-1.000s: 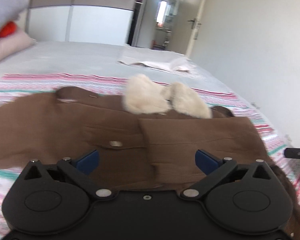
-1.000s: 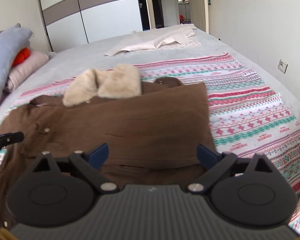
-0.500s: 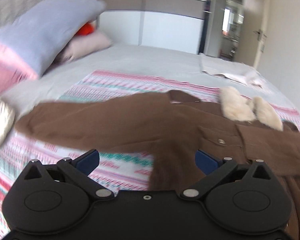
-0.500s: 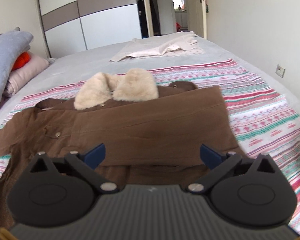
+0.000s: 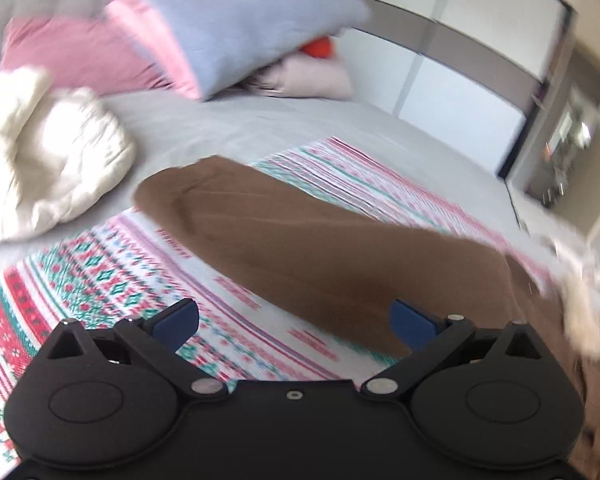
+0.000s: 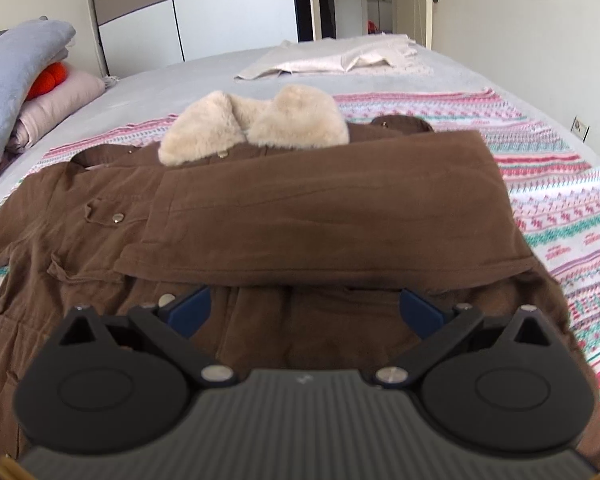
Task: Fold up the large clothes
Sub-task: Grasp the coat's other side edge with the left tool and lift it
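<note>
Brown coat [image 6: 300, 216] is lying spread on the patterned blanket [image 6: 560, 200] on the bed, fur collar [image 6: 256, 124] at the far end. In the right wrist view one sleeve [image 6: 324, 216] is lying folded across the chest, cuff end pointing left; snap buttons showing on the left front.

R gripper [image 6: 306, 312] is hanging low over the coat's lower front, w/ blue fingers [image 6: 190, 312] spread wide. Jaws have just been opening; nothing clamped between them, only coat fabric lying beneath.

L gripper [image 5: 294, 320] is pointing down at the other sleeve [image 5: 300, 240], which is stretching out flat over the blanket, cuff at the far left end. Its fingers [image 5: 176, 320] are also standing wide apart, gripping nothing; the right one is sitting over the sleeve's near edge, the left one over bare blanket. Left wrist view is blurred and tilted, so contact w/ the fabric can't be judged.

Beyond the sleeve: white puffy item [image 5: 48, 160] at the left, pink and grey pillows [image 5: 228, 20] stacked behind, something orange [image 5: 320, 46] tucked btw them. Right wrist view also shows a cream cloth [image 6: 332, 60] lying flat further up the bed, well apart from the coat, and a wardrobe [image 6: 204, 12] at the back.
</note>
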The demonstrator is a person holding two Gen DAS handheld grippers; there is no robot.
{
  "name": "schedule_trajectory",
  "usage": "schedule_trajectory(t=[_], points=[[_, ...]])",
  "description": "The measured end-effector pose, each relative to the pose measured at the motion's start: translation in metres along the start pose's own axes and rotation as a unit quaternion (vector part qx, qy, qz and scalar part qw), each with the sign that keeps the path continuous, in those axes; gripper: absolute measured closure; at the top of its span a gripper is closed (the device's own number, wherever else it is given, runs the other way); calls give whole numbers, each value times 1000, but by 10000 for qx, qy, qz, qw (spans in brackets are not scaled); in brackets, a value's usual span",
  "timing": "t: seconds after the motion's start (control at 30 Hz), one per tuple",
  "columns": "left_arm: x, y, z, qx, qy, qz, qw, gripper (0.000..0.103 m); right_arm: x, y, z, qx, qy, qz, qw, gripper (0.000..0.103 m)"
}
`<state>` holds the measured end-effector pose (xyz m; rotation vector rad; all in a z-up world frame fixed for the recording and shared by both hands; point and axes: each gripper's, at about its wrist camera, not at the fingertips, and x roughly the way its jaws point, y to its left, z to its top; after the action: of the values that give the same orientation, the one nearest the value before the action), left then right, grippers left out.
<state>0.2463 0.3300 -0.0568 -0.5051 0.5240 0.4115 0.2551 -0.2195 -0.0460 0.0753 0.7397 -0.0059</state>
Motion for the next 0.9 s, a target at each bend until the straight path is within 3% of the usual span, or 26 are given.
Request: schedule_trajectory(t=[0.17,0.23,0.33,0.47,0.53,0.6,0.7,0.8,0.9], points=[[27,31,13,-1153,-49,-269,9930,3,6,6,-1,-81,94,64,9999,1],[42,42,18,-1684,-73,-320,9852,13,8,8,0,-108,90,87,9999,1],[61,55,22,-2224,-113,-366,9742,21,8,6,1,-127,77,38,9999,1],[77,55,31,-2270,-313,-160,9733,40,10,0,1,-153,97,-26,9998,1],[86,54,39,-2310,-307,67,9725,70,13,-4,0,-132,147,-52,9998,1],[92,55,48,-2371,-245,235,9709,91,15,-8,-1,-79,178,-59,9998,1],[75,41,63,-2473,-645,37,9668,94,16,-13,0,-68,193,-62,9998,1],[45,8,84,-2042,-1238,-258,9707,94,14,-17,1,-62,90,-87,9999,1],[10,-28,102,-1653,-1761,-774,9673,95,11,-20,2,-3,65,-46,10000,1]])
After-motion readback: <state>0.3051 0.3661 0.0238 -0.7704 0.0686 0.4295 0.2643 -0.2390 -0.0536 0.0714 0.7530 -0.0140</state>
